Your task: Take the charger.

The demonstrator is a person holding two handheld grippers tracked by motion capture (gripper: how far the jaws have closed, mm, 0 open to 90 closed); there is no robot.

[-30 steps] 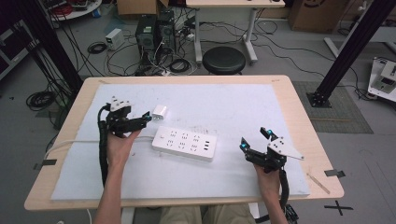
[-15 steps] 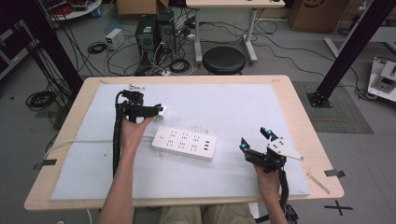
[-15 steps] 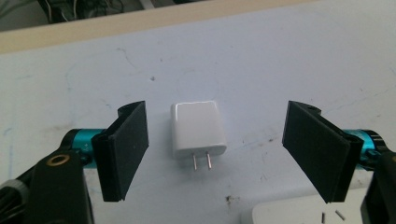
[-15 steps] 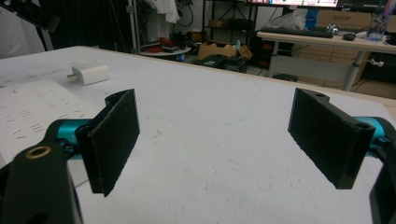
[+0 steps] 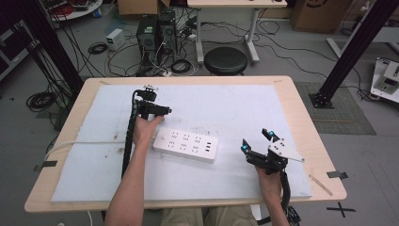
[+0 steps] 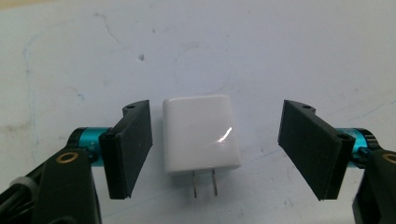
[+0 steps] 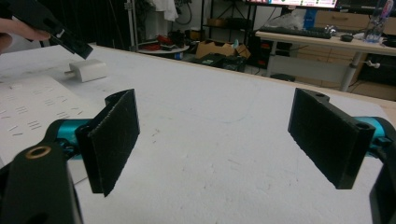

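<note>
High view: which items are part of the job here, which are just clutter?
In the job:
- white plug adapter, lying flat between the left gripper pads, not yet touched; jaws have just been closing
- white power strip beside it
- right gripper, open, idle over the white mat

Lying about:
- black stool
- floor cables
- black tape cross

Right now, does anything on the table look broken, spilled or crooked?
Nothing looks broken or spilled. The white charger lies flat on the mat between the open left tongs, its prongs bare and straight. The power strip lies a bit slanted on the table, which is not worrying.
</note>
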